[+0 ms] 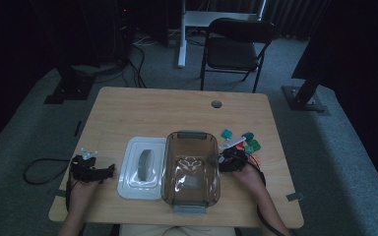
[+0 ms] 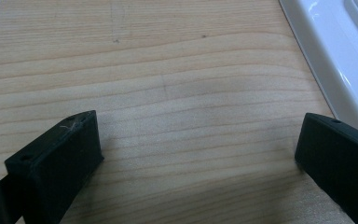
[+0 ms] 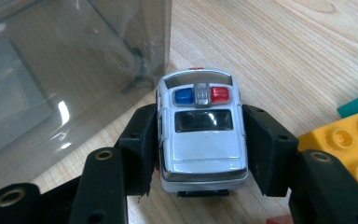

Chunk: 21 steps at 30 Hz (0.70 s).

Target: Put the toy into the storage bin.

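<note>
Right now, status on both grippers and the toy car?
Right gripper shut on toy police car, beside clear bin. Left gripper open over bare table, holding nothing. Yellow block close on the right.

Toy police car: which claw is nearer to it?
Right. The right claw has its jaws against the sides of the toy police car, beside the clear bin. The left claw sits left of the white lid.

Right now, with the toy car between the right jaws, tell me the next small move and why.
Probably lift the car straight up off the table. The right gripper has its pads against both sides of the car, so the grip looks set, and the open bin stands just beside it. Rising first should clear the bin's wall before moving across. The left gripper is open over bare wood.
</note>
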Tool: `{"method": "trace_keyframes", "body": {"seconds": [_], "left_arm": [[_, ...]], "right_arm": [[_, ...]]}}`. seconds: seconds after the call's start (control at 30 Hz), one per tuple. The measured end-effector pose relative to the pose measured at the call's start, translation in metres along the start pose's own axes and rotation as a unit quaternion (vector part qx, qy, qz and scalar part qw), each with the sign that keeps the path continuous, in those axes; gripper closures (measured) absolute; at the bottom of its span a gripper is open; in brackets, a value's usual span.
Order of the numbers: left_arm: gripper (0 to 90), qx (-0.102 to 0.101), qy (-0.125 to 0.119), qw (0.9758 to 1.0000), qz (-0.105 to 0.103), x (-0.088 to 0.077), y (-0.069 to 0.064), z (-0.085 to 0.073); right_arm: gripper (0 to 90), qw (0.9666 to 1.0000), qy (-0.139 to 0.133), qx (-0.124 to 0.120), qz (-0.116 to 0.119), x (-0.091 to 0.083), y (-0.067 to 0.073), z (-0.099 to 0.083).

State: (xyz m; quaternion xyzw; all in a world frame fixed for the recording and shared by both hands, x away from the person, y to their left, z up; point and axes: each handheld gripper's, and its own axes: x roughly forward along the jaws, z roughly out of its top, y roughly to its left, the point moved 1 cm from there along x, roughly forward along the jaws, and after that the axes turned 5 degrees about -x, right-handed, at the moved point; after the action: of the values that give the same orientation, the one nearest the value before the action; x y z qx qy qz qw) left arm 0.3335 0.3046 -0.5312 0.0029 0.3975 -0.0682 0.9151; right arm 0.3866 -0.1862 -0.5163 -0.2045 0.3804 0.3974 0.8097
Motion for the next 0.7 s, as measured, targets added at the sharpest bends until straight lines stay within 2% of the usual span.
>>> {"method": "trace_keyframes", "body": {"seconds": [0.2,0.43,0.7], "left_arm": [[0.8,0.0,0.0,1.0,0.0,0.0,0.0,0.0],[0.8,0.0,0.0,1.0,0.0,0.0,0.0,0.0],[0.8,0.0,0.001,1.0,0.0,0.0,0.0,0.0]], "right_arm": [[48.0,1.0,-0.006,0.003,-0.006,-0.003,0.0,0.0],[48.1,0.9991,-0.039,0.017,-0.008,-0.023,-0.005,0.001],[48.0,0.9997,-0.019,0.009,-0.012,-0.031,0.004,-0.014]]}}
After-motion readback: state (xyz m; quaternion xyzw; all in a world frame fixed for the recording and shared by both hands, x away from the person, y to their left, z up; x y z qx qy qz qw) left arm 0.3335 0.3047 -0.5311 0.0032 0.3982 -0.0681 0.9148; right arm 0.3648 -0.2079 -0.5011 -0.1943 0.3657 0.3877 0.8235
